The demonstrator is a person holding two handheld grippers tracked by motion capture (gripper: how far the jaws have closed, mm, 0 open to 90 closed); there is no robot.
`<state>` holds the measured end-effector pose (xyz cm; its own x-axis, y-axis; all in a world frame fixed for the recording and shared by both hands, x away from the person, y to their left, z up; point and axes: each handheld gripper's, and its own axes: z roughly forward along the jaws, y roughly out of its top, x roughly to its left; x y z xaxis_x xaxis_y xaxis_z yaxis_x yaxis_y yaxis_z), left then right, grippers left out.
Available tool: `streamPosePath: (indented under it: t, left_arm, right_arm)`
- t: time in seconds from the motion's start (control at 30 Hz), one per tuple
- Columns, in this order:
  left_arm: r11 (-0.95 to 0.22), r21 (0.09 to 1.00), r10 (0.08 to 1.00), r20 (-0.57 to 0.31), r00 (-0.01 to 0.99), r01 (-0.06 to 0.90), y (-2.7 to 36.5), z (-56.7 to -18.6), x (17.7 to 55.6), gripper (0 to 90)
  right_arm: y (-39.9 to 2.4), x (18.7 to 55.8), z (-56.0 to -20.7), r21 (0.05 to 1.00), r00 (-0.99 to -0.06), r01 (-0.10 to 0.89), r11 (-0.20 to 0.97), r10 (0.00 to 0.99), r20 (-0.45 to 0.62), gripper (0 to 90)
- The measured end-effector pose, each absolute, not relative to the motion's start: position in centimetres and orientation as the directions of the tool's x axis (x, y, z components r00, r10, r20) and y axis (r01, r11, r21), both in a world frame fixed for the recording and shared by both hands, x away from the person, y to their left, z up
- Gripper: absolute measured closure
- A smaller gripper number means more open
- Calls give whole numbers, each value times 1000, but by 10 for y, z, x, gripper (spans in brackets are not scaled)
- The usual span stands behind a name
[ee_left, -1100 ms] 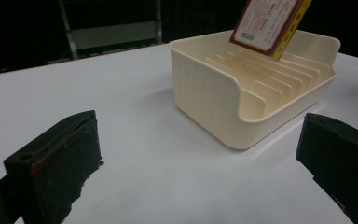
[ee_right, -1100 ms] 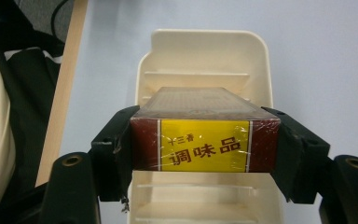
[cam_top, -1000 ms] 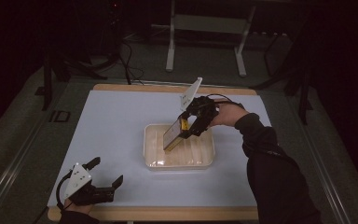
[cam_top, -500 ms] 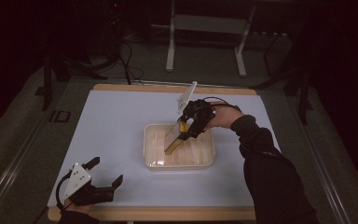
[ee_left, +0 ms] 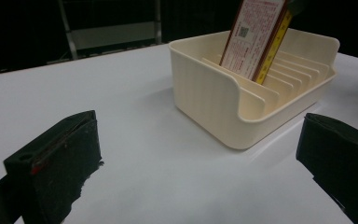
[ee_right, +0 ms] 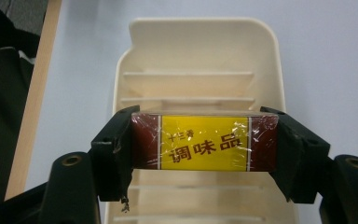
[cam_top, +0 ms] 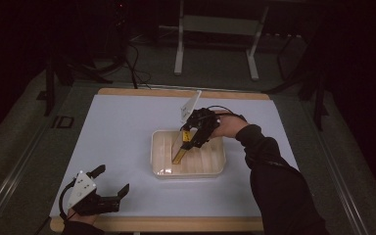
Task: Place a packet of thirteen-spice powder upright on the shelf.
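A cream slotted rack [cam_top: 210, 164] [ee_left: 223, 100] [ee_right: 200, 51] sits in the middle of the white table. My right gripper [cam_top: 192, 139] [ee_right: 204, 142] is shut on a flat box with a yellow and dark red end [ee_right: 204, 142] [cam_top: 180, 149] [ee_left: 256, 39]. The box leans at a slant with its lower end down between the rack's ribs. My left gripper [cam_top: 111, 181] [ee_left: 200, 158] rests near the table's front left corner, open, with nothing between its fingers [ee_left: 56, 163].
A wooden strip [cam_top: 176, 223] edges the white table top [cam_top: 117, 127]. A dark metal stand [cam_top: 215, 29] rises behind the table. The person's dark sleeve [cam_top: 279, 191] crosses the table's front right part.
My right gripper has lowered the box, which now reaches deeper into the rack. The left gripper has not moved.
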<state>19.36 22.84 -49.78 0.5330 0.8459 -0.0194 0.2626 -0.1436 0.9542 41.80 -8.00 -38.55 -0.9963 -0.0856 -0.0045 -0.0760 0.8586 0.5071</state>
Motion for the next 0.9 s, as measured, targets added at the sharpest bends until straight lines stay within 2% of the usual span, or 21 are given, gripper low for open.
streamPosePath:
  t: [0.27, 0.6, 0.9]
  left_arm:
    - [-143, 956, 846, -17, 532, 257, 228, -497, 193, 0]
    - [-142, 957, 845, -16, 535, 252, 228, -497, 193, 0]
    - [-144, 957, 844, -15, 537, 253, 228, -497, 193, 0]
  right_arm:
    - [-75, 418, -399, 572, -996, -76, 817, -92, -1, 320]
    - [-69, 417, -418, 589, -996, -61, 806, -87, 16, 320]
    - [-66, 411, -426, 611, -994, -99, 786, -106, -26, 320]
